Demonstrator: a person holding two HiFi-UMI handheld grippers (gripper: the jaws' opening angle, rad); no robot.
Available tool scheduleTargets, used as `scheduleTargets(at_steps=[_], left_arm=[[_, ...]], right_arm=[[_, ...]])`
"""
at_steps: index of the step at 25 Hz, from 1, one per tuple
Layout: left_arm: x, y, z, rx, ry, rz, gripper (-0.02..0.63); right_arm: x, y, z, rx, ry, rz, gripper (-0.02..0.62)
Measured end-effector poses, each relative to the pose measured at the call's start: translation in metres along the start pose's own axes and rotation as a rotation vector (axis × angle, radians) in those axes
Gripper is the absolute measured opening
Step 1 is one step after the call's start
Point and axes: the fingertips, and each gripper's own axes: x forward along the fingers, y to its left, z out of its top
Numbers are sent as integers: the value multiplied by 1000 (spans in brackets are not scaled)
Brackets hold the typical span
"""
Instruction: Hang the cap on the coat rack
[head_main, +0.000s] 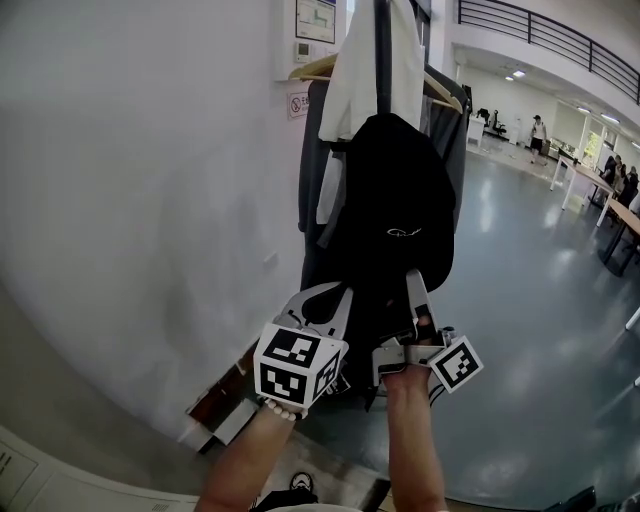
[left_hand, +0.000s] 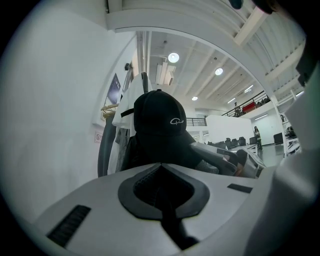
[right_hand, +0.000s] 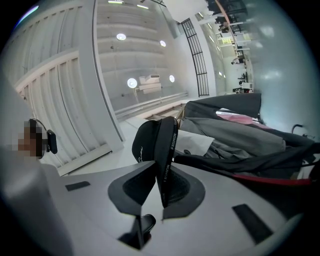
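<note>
Cap (head_main: 395, 210) sits against the dark coats (head_main: 318, 200) hanging on the coat rack (head_main: 383, 50), crown up. Your right gripper (right_hand: 162, 185) is clamped on its back strap (right_hand: 165, 150). Your left gripper (left_hand: 162, 185) is closed on the brim. Rack stands by the white wall (head_main: 150, 200).

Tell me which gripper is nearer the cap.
Right. The right gripper pinches the edge of the cap; the left gripper sits just short of it, shut on nothing.

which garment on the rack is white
The white garment draped highest over the wooden hanger, above the black cap; the coats beneath are grey.
</note>
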Motion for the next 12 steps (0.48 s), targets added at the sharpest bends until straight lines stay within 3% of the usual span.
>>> scheduleTargets(at_steps=[7, 12], left_arm=[[-2, 1, -10, -26, 20, 1, 3], [3, -2, -15, -40, 23, -13, 3]], right_arm=[[-3, -6, -5, -54, 6, -77, 49], [-9, -21, -15, -132, 82, -152, 77]])
